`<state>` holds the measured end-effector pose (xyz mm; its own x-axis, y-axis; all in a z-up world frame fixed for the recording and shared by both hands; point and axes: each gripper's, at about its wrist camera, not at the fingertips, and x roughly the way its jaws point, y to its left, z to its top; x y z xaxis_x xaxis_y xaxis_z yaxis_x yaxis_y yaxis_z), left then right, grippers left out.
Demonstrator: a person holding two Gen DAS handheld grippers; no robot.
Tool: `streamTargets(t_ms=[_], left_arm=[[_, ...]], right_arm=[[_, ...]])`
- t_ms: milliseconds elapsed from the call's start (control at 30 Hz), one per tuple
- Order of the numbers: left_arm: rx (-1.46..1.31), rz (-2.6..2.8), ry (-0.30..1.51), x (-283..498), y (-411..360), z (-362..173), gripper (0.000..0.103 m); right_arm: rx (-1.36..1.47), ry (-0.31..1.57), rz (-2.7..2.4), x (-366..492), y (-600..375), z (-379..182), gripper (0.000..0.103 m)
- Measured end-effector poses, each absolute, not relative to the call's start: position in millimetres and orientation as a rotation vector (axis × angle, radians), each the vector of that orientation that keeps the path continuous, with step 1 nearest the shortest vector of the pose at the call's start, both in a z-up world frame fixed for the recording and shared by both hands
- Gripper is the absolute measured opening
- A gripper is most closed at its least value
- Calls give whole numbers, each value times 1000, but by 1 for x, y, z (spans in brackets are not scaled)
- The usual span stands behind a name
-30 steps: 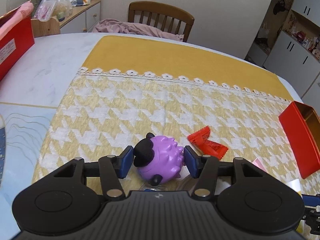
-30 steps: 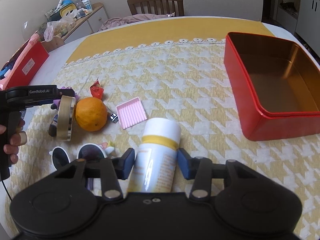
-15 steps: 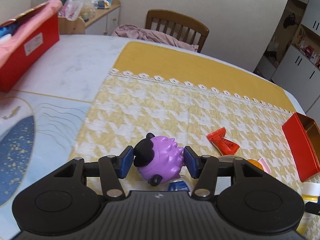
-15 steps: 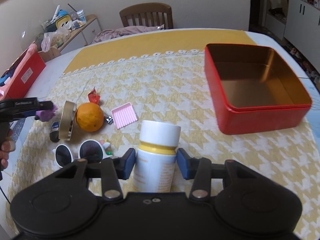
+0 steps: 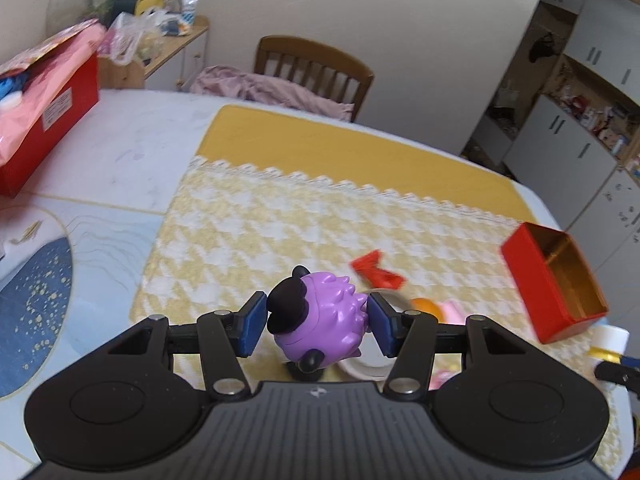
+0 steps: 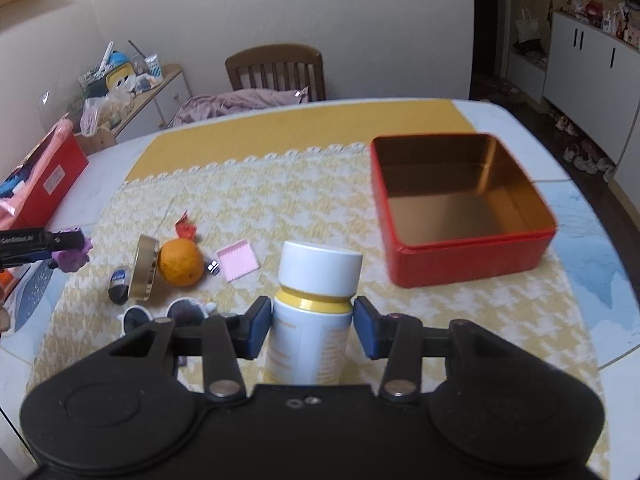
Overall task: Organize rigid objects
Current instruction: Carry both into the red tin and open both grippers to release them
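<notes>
My left gripper (image 5: 318,326) is shut on a purple spiky toy (image 5: 320,320) with black ears and holds it above the yellow cloth. The right wrist view shows that same purple toy (image 6: 72,256) at the far left, in the other gripper. A white bottle (image 6: 314,312) with a white cap and a yellow band stands upright between the pads of my right gripper (image 6: 313,326), which is shut on it and lifts it off the table. An open red tin box (image 6: 460,204) sits on the cloth ahead and to the right of the bottle; the same red tin box (image 5: 556,280) shows at right in the left wrist view.
On the cloth lie an orange (image 6: 180,262), a gold-rimmed round lid (image 6: 144,268), a pink ridged tray (image 6: 238,260), a red wrapper (image 6: 185,228), white sunglasses (image 6: 164,314) and a small dark bottle (image 6: 119,288). A red box (image 5: 44,120) with pink contents stands far left; a wooden chair (image 6: 276,70) is behind the table.
Both grippers have risen with their loads: the table and its objects look smaller and lower in both views. The red tin has come more fully into sight.
</notes>
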<state>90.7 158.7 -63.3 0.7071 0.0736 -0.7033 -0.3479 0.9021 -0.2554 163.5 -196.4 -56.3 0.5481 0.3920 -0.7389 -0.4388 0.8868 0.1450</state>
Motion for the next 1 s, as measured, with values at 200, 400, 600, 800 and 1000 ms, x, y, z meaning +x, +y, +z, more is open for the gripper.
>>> streamTargets(t_ms=[200,400,600,800,1000], left_arm=[[-364,182,725,101,127,-39,54],[-354,111,726,139,79,-31,54],[-346,35,745,195,15,-32,54],[-317,-15,750,250,-41,-32,54],[-300,-52,789,303,-83,-42,54]], right_arm=[[-55,830,449,189,-222,-38,44],[-38,802,431,225,-254,-24,44],[-43,807,447,269,-281,-23,44],[-94,824,488,307,-294,-30,43],[-151,862,539,338,-301,-43,44]])
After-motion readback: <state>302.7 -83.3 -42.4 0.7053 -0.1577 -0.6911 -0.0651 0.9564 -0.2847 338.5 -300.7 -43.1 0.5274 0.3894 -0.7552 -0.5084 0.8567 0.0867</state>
